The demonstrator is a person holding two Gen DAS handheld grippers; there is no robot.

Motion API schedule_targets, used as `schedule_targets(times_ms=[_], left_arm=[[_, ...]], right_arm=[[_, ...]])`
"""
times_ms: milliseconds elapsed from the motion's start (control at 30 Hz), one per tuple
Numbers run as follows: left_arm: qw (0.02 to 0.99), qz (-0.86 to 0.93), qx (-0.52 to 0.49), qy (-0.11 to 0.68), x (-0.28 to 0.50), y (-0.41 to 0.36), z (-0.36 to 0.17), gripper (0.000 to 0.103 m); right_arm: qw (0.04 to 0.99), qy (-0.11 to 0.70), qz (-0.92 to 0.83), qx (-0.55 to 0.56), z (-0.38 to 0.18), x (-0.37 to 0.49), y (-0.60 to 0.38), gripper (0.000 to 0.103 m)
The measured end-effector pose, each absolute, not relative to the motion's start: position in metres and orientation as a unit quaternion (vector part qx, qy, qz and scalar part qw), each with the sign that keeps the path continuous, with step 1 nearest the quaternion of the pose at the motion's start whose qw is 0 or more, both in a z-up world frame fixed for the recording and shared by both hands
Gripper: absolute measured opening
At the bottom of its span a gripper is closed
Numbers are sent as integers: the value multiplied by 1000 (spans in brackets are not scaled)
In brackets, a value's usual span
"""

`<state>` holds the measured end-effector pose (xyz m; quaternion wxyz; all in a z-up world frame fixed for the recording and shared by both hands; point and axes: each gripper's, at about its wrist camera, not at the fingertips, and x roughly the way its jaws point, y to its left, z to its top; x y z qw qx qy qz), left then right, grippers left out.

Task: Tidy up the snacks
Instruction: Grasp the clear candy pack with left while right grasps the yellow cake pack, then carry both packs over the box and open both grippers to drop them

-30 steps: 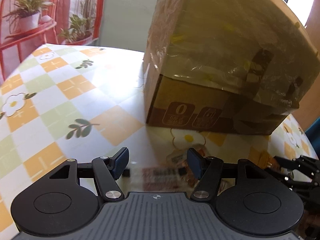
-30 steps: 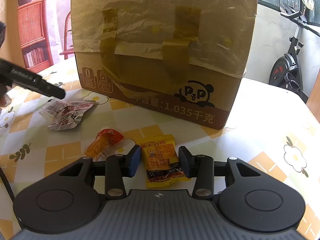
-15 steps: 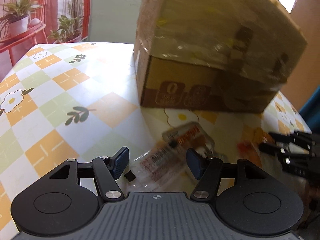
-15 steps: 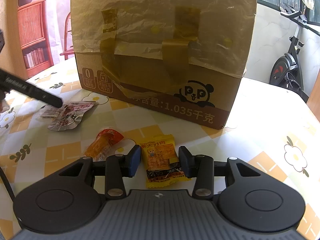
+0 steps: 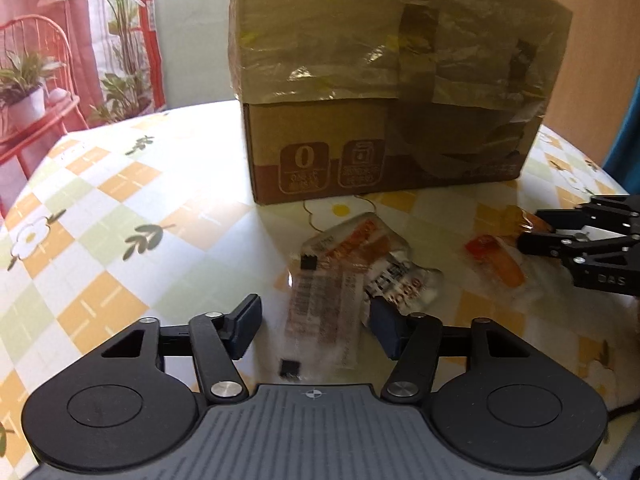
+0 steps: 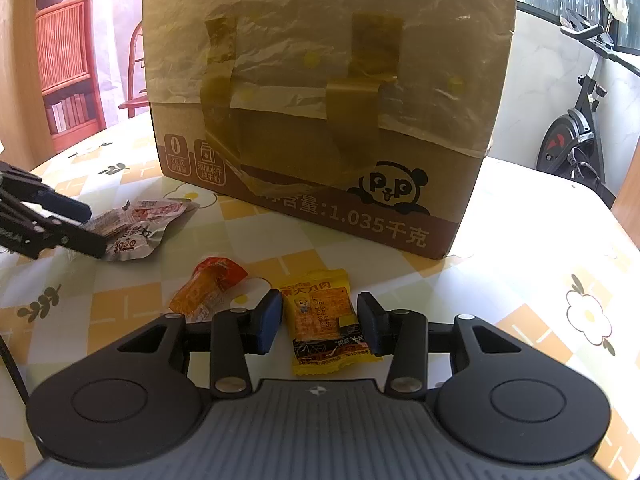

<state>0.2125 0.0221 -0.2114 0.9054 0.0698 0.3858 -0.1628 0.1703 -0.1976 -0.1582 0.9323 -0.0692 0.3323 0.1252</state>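
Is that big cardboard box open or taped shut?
Cannot tell. The cardboard box stands upright, plastic and tape over its sides; its top is out of view.

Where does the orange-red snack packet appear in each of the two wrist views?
Left wrist view: the orange-red snack packet lies far right, beside the right hand-held gripper.
Right wrist view: lower left of centre, left of the yellow packet.
Shared landmark: the cardboard box.
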Motion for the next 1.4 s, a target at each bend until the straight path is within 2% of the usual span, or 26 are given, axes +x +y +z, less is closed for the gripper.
schedule_targets(times_ms=[33,67,300,667,933,1133,1400], left_arm=[[907,-161,74,382,212,22,-212,56],[909,-157,81,378,212,22,-212,50],[915,-153,67,368,203,26,-209,41],[938,-134,12,320,188,42,-182,40],[947,-146,-7,285,189,39,-148,40],[955,-165,-4,246,188,24,-118,40],[965,-194,3,177,205,0,-60,41]], right_arm=[[932,332,125,-69,-158,170,-198,44],[932,332,125,-69,-158,170,-198,44],[932,333,126,-68,-158,170,-198,44],[932,332,125,-70,-158,170,-197,44],[935,321,130,-80,-148,166,-195,38],[950,274,136,-62,-110,157,-196,38],[970,163,163,-82,-26,155,-188,38]])
